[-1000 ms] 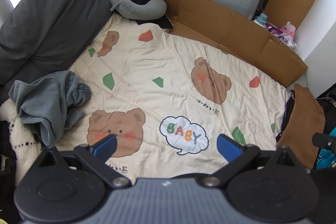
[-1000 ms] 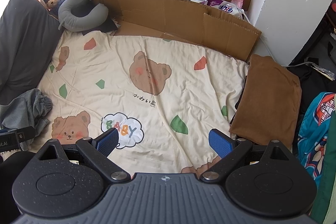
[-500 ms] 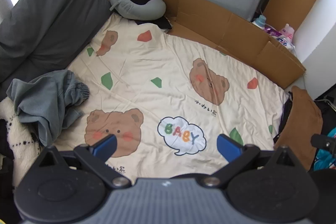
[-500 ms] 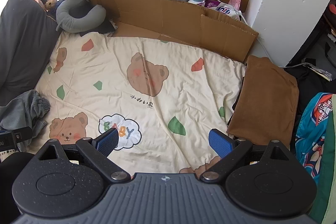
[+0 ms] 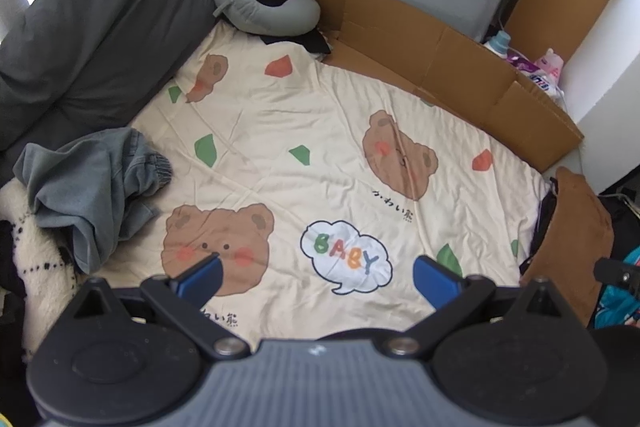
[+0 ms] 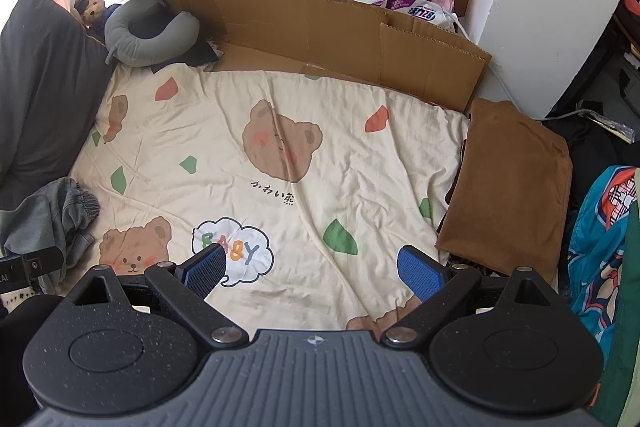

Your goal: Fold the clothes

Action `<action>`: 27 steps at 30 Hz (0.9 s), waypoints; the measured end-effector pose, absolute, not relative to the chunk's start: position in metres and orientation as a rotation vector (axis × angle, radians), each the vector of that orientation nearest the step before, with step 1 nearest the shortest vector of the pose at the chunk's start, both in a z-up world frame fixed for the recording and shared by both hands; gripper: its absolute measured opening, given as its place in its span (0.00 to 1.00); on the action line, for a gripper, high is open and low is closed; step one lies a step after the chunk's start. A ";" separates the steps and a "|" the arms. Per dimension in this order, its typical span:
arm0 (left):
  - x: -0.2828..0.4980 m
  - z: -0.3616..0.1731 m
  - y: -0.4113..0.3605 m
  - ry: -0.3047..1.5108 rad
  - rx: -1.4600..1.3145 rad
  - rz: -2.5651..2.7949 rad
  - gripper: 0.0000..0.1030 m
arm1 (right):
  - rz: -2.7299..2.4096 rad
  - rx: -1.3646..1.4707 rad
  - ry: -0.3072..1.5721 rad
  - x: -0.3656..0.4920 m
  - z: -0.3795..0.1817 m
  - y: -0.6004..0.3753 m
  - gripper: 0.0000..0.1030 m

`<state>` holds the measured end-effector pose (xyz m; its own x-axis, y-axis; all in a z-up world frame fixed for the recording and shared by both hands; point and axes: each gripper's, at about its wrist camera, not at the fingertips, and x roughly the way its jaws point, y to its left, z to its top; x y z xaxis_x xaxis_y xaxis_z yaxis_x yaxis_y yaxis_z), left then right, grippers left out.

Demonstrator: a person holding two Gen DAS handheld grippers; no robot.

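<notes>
Both views high over bedspread

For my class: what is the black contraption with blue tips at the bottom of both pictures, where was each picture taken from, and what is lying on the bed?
Those are two hand-held grippers, each carrying a camera that looks out along its fingers. One picture comes from the left gripper, the other from the right gripper. Both stand open and hold nothing. Below them lies a cream bear-print blanket. At its left edge sits a crumpled grey-blue garment, not yet folded. At its right edge lies a flat, folded brown cloth. A grey neck pillow and cardboard sit at the far end.
</notes>
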<state>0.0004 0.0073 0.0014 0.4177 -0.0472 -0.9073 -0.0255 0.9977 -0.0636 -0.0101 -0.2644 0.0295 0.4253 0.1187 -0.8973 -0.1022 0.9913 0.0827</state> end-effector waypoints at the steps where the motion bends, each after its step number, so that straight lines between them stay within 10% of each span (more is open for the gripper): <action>1: 0.000 0.002 0.008 1.142 -0.071 -0.014 0.99 | 0.134 0.010 1.118 -0.011 0.030 -0.264 0.93; 27: -0.014 0.058 0.072 1.047 -0.084 0.036 0.99 | 0.209 -0.010 1.055 -0.022 0.068 -0.247 0.94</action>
<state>-0.0136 0.0715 0.0581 0.4997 -0.0102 -0.8662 -0.0701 0.9962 -0.0521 -0.0216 -0.2468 0.0682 0.4757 0.1665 -0.8637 -0.1756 0.9801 0.0922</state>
